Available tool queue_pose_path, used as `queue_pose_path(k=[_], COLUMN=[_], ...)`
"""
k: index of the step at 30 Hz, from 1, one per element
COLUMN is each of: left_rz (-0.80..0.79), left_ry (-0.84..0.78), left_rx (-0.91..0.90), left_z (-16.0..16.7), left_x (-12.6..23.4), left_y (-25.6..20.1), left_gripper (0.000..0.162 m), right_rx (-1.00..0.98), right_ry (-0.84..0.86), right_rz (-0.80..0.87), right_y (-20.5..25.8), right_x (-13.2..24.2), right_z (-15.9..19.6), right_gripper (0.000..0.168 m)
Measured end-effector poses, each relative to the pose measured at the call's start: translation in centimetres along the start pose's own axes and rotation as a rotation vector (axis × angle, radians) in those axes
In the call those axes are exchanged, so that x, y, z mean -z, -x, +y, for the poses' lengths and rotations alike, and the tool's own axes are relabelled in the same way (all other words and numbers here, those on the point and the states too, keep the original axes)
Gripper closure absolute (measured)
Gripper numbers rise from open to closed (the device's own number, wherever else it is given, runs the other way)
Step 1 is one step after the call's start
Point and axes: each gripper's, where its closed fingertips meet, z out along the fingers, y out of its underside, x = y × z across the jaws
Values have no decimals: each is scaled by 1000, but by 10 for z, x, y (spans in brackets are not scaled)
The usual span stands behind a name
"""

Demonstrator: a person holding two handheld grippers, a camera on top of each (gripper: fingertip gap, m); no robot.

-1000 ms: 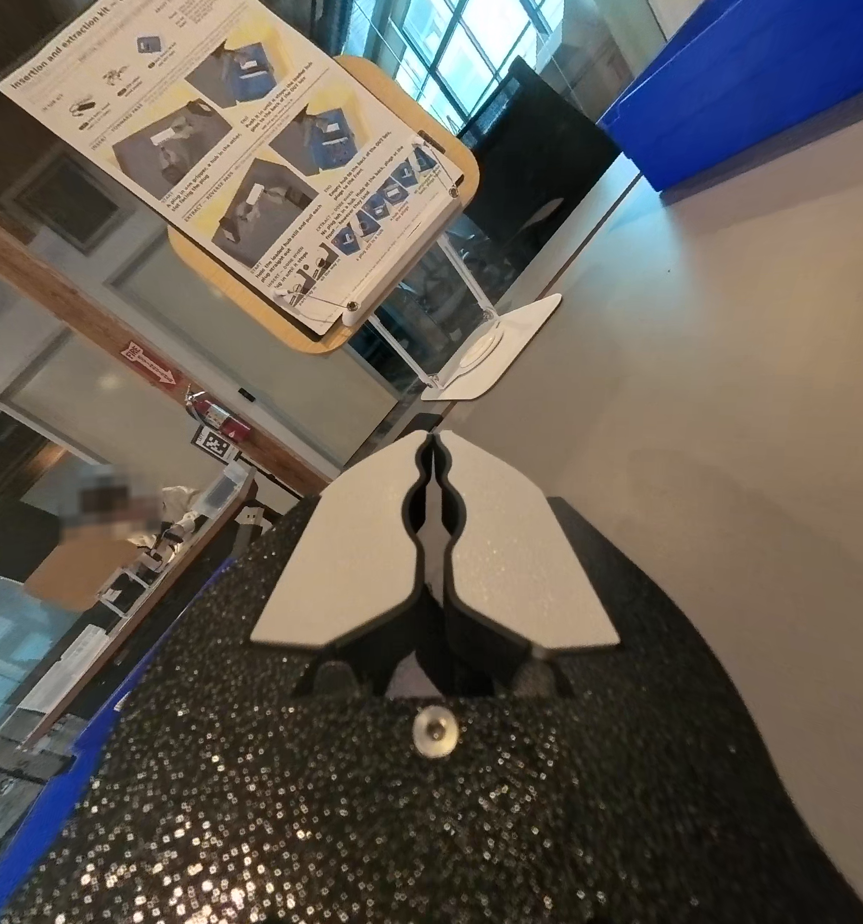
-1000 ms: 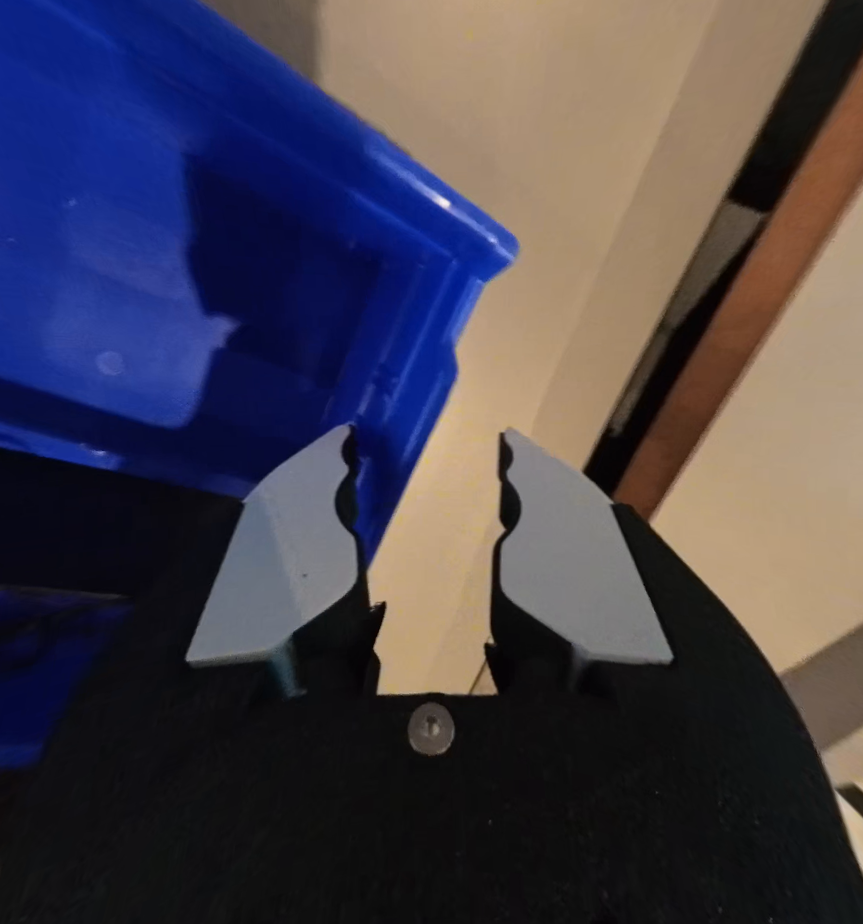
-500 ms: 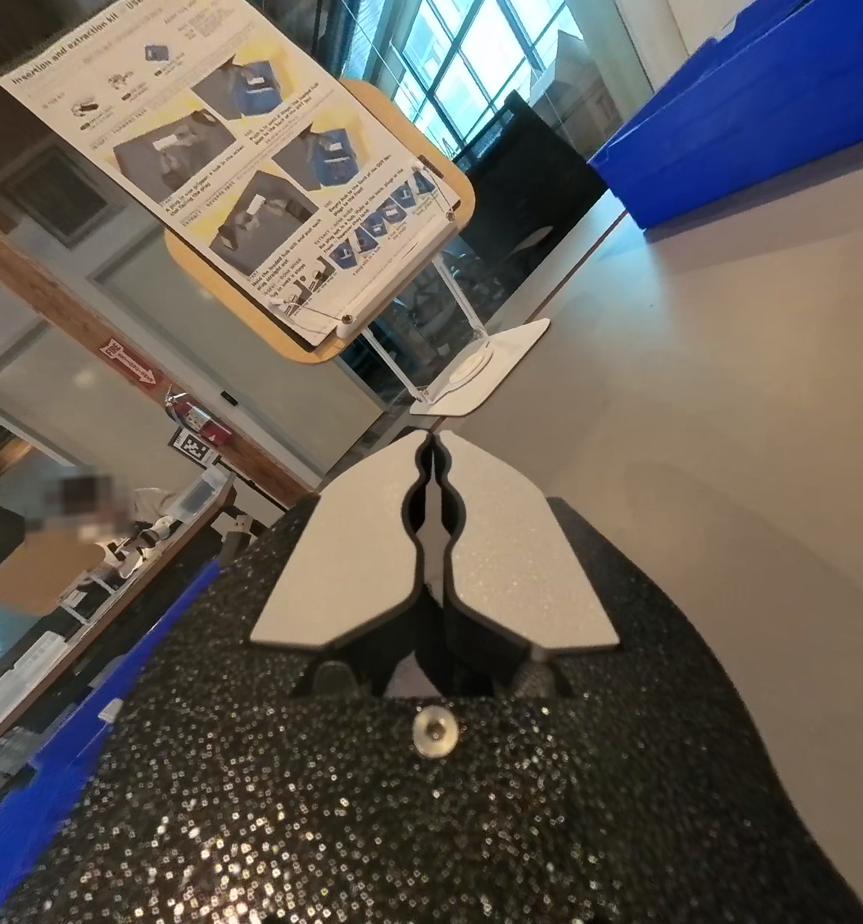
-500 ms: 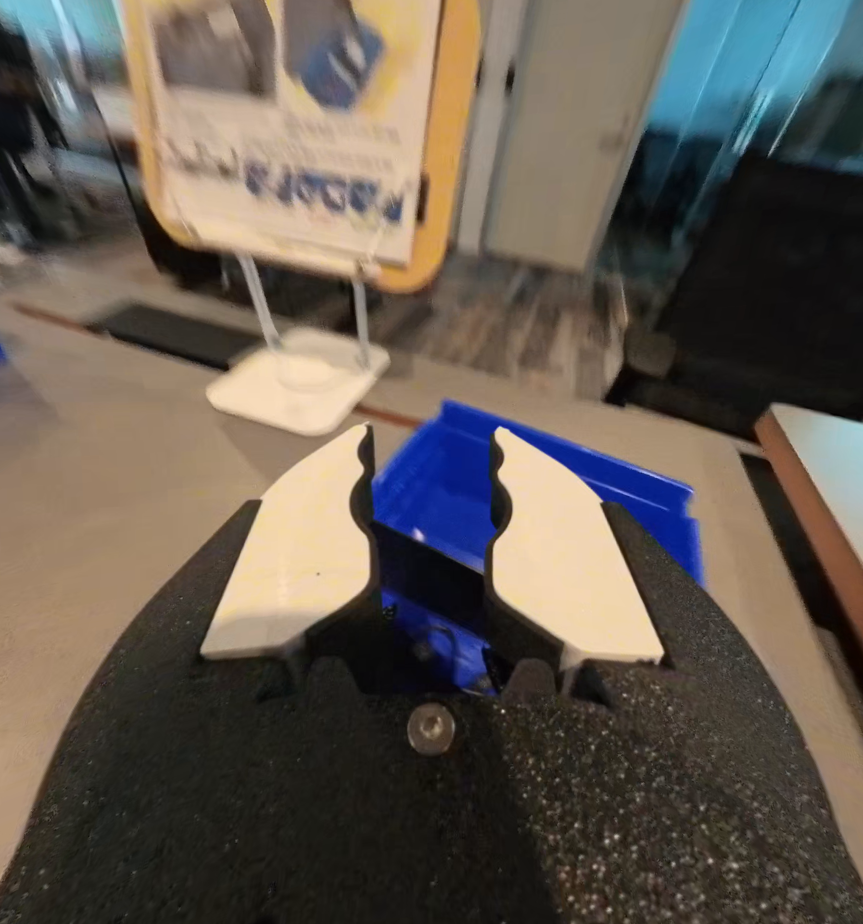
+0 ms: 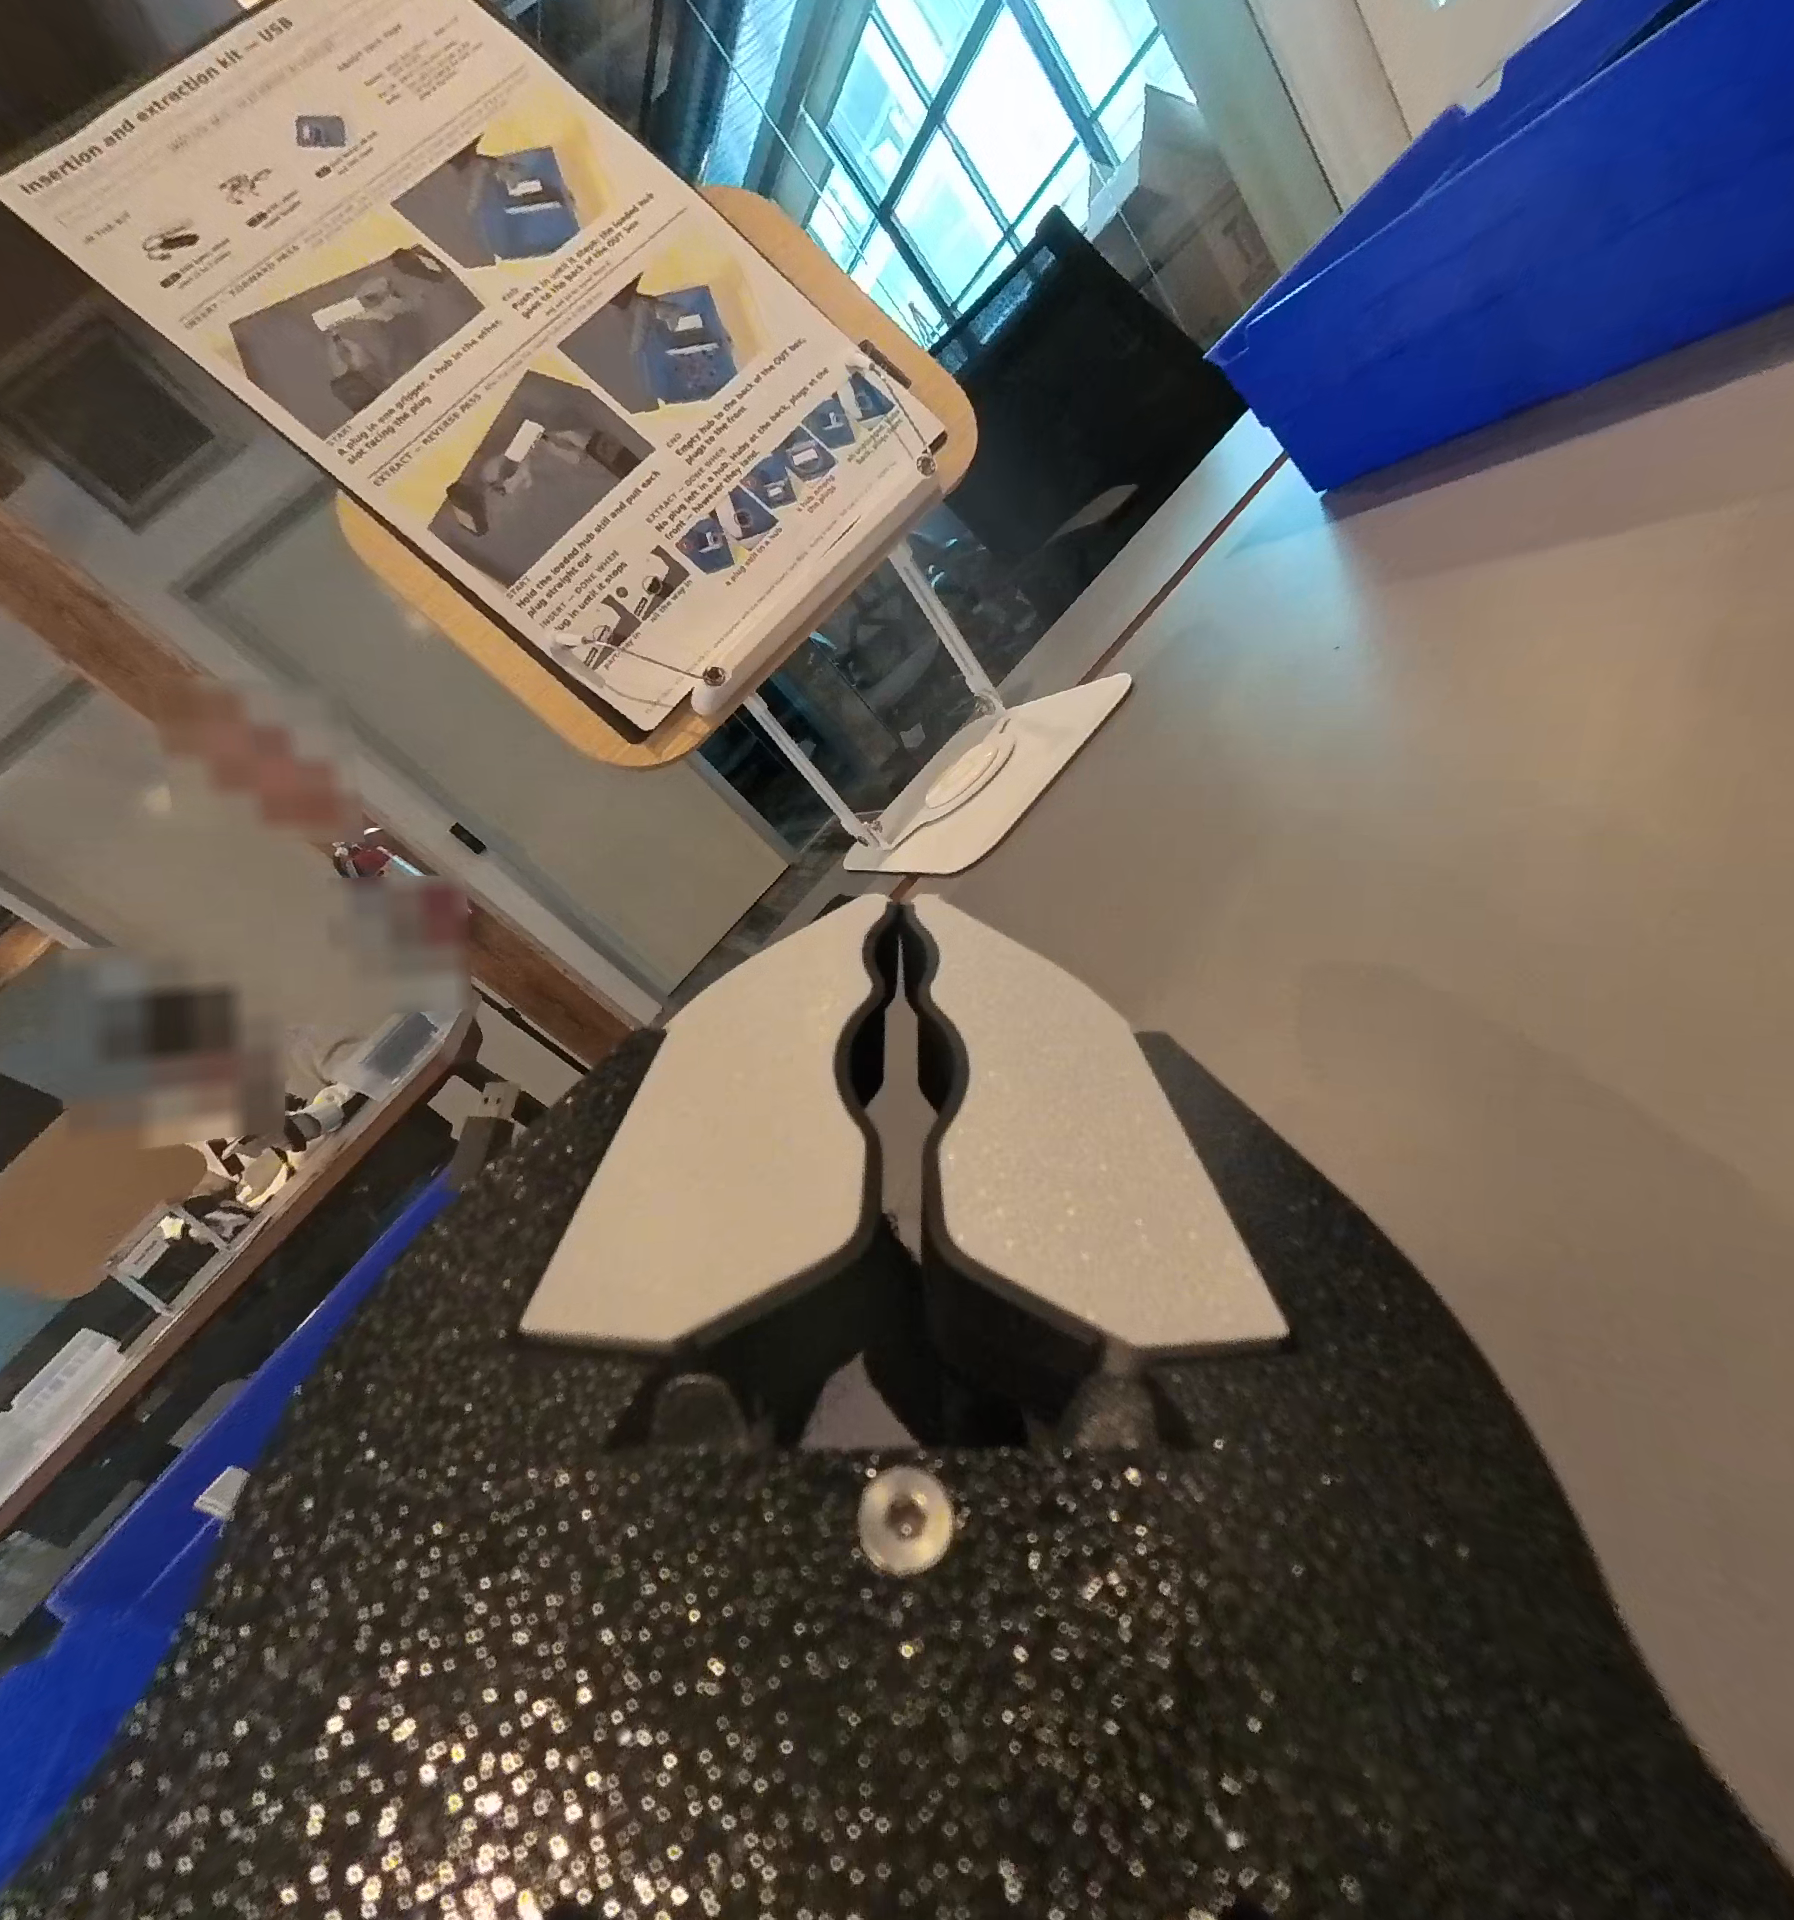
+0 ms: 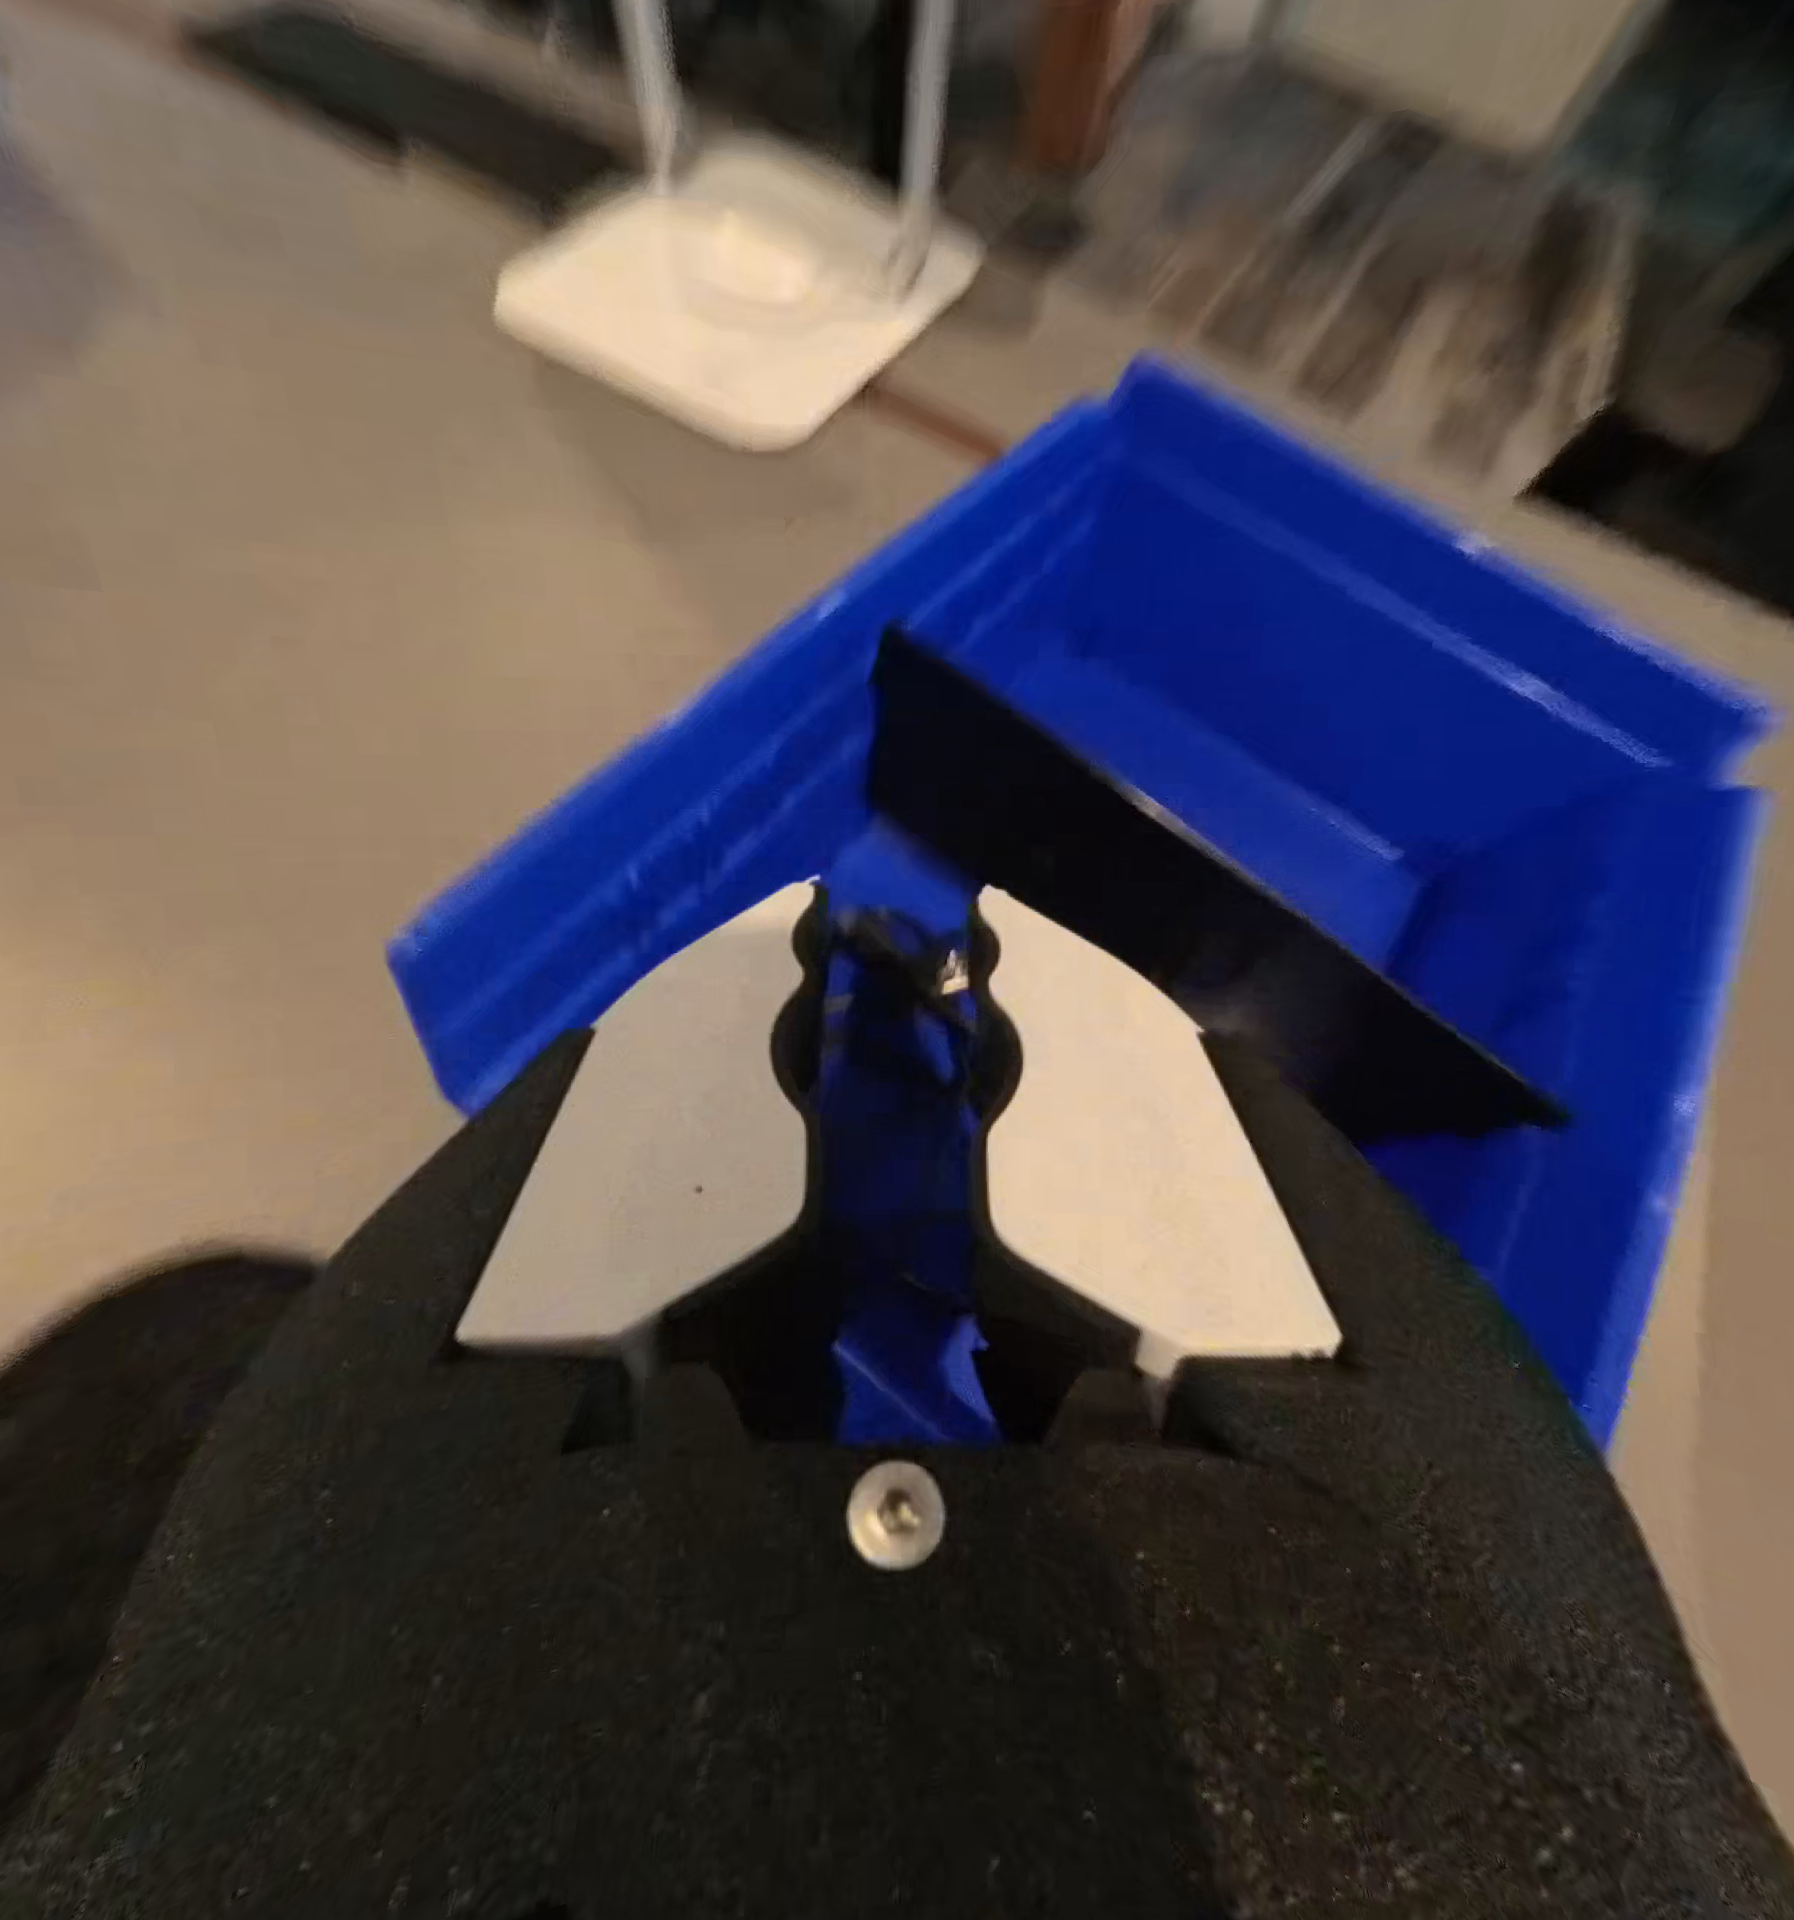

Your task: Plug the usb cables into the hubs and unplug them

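Right gripper [image 6: 895,914] now lower, part-open over blue bin [image 6: 602,883], contents blurred; left gripper [image 5: 895,920] closed, empty.

The bench [image 5: 1495,831] has a plain, matte top of grey-beige colour. At its far edge stands a white flat base plate [image 5: 986,774] that rests directly on the top; thin clear rods rise from it and carry a wooden board with a printed sheet [image 5: 477,395]. In the left wrist view a large blue bin [image 5: 1558,301] sits on the bench at the upper right, well apart from the base plate. In the right wrist view, which is blurred, another blue bin [image 6: 664,831] stands on the bench, open at the top, with a black divider [image 6: 1132,852] across its inside. The white base plate [image 6: 737,281] is behind this bin, near but not touching
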Motion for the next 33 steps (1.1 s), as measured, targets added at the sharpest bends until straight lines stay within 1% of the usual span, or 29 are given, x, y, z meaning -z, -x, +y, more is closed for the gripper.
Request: queue_pose_path(k=[3,5,10,17,19,22,25,27,28,30,32,33], left_rz=[3,1,2,7,14,33,12,-31,-63,-124,-141,-111], left_ry=[2,6,15,21,14,16,49,102,137,240,383,460], left_rx=[-12,-17,-12,-18,-10,54,149,194,211,222,256,298], left_z=[0,1,4,5,1,-16,-40,-47,-45,-29,4,25], left_x=[0,0,-1,-2,-1,2,12,27,36,54,71,76], left_y=[-2,-1,-1,-2,-2,5,33,64,84,125,158,166], left_gripper=[162,162,162,162,162,156,143,136,135,133,132,131], right_rx=[102,178,158,163,159,158,153,157,161,172,194,212], right_ry=[283,357,354,343,335,286,229,169,128,34,-44,-74], right_rz=[-86,-67,-85,-78,-79,-80,-77,-82,-94,-142,-209,-242], right_y=[-6,-15,-21,-17,-14,-9,-3,4,10,28,52,65], right_x=[-20,-27,-34,-37,-35,-30,-20,-12,-7,1,7,9], right_z=[37,46,42,47,47,40,27,12,1,-24,-48,-58], right_gripper=[140,142,143,144,143,144,144,144,144,144,144,144])
